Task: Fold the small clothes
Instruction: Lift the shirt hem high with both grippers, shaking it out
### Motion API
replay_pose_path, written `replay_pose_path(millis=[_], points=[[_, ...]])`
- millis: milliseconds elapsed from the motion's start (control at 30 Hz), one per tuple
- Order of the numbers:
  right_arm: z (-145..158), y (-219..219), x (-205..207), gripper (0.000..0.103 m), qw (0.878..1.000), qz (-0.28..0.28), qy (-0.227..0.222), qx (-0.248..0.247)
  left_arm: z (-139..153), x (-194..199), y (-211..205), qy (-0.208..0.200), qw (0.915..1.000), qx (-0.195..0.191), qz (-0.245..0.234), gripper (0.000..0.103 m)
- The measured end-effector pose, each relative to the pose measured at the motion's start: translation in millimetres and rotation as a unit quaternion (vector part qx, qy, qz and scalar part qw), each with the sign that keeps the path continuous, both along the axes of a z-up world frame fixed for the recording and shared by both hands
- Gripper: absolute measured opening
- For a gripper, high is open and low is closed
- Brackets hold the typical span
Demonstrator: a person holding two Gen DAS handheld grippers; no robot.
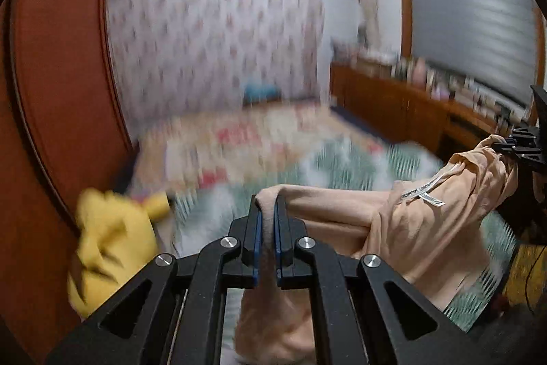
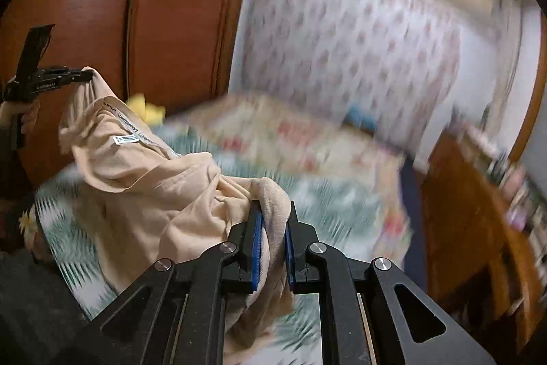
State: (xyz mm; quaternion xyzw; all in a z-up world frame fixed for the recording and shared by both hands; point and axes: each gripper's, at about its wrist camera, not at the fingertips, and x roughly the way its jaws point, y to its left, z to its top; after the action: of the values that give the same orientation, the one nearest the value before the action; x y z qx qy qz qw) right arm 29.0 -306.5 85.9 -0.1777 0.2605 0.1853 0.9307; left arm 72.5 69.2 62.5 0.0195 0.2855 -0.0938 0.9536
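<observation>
Here the peach garment point(image 1: 427, 221) is clamped at lower centre by the closed left gripper point(image 1: 268, 221) and right gripper point(image 2: 273, 228); it should be lowered evenly, kept taut, onto the bed point(image 2: 328, 204).

Bed point(image 1: 342, 166) with green-white patterned cover — yellow plush toy point(image 1: 112, 242) at its edge.

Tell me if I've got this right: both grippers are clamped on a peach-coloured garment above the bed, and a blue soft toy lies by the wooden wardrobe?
Nearly. The soft toy is yellow, not blue; the left wrist view shows it beside the wooden wardrobe. The rest holds: the left gripper and the right gripper are both clamped on the peach-coloured garment above the bed.
</observation>
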Motion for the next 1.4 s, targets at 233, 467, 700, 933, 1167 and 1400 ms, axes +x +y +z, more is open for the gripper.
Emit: replay_pose_path(millis=[233, 467, 700, 933, 1167, 1400], points=[[-3.3, 1.2, 21.0, 0.011, 1.0, -0.025, -0.005, 0.017, -22.4, 0.1, -12.6, 0.016, 0.9997, -0.01, 0.013, 0.006], [34.7, 15.9, -33.3, 0.011, 0.997, 0.02, -0.062, 0.043, 27.3, -37.4, -14.9, -0.057, 0.9984, -0.005, -0.001, 0.006], [-78.6, 2.3, -45.5, 0.011, 0.996, 0.009, 0.086, 0.019, -69.6, -49.6, -10.0, 0.051, 0.9987, 0.002, 0.007, 0.006], [-111.3, -8.3, -36.0, 0.011, 0.991, -0.021, 0.122, 0.055, -105.3, -66.7, -15.5, 0.093, 0.9956, -0.004, 0.008, 0.006], [-133.4, 5.3, -12.6, 0.011, 0.995, -0.038, 0.066, 0.059, -98.9, -45.6, -13.3, 0.076, 0.9969, -0.008, 0.02, 0.006], [-39.2, 24.6, 7.8, 0.011, 0.993, -0.046, -0.09, 0.052, -3.9, -4.8, -13.3, -0.039, 0.9981, -0.013, 0.047, 0.006]])
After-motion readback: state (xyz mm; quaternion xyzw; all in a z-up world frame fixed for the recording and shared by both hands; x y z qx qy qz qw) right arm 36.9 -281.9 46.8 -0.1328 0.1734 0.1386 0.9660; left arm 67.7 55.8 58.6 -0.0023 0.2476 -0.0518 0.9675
